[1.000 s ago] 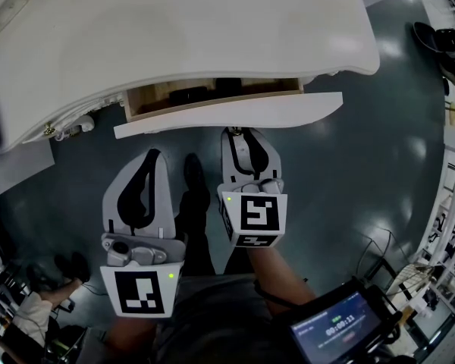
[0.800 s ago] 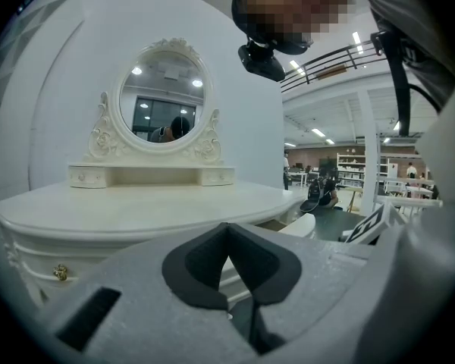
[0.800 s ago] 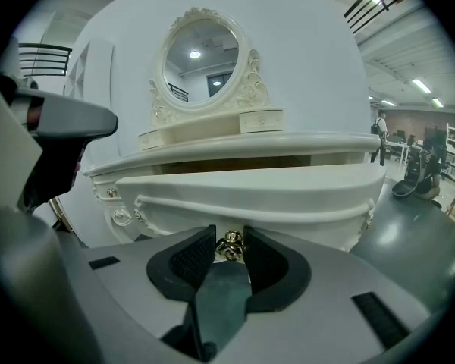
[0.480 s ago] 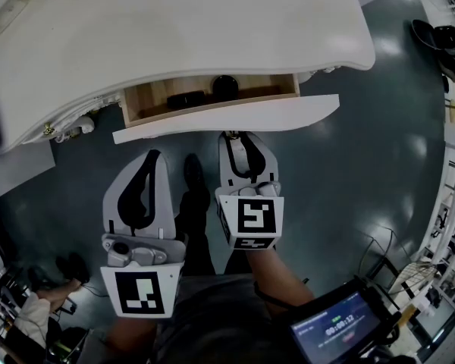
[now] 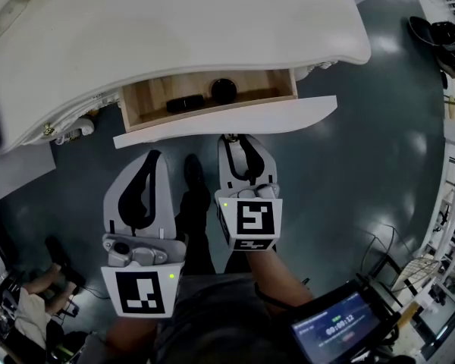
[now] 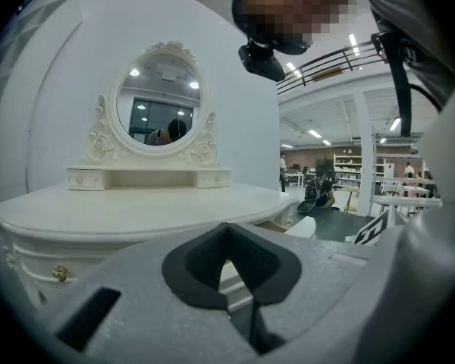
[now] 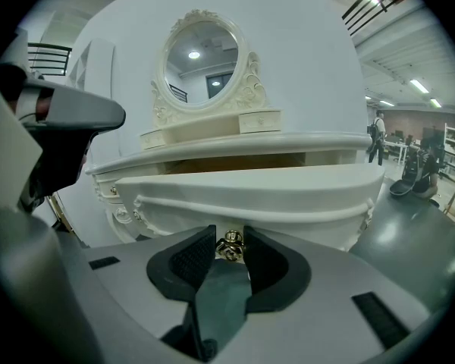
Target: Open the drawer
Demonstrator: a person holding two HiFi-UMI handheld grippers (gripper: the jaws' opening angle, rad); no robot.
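Note:
The white dressing table's (image 5: 174,21) drawer (image 5: 148,95) stands partly pulled out, its wooden inside showing. Its curved white front (image 5: 288,112) carries a small brass knob (image 7: 229,246). My right gripper (image 5: 232,137) reaches under that front; in the right gripper view (image 7: 229,237) its dark pads press on the knob from both sides. My left gripper (image 5: 155,155) hangs back to the left of it, below the drawer, touching nothing. Its jaws (image 6: 227,227) are shut with the tips meeting and nothing between them.
Inside the drawer lie a round black thing (image 5: 224,90) and an oblong black one (image 5: 183,103). An oval mirror (image 6: 159,105) stands on the table's back. The dark floor (image 5: 364,150) spreads right of the table. A small screen (image 5: 341,328) sits at my lower right.
The drawer has slid further out toward me, showing more of its wooden inside and the black things. My right gripper came back slightly with the front. The left gripper stayed put.

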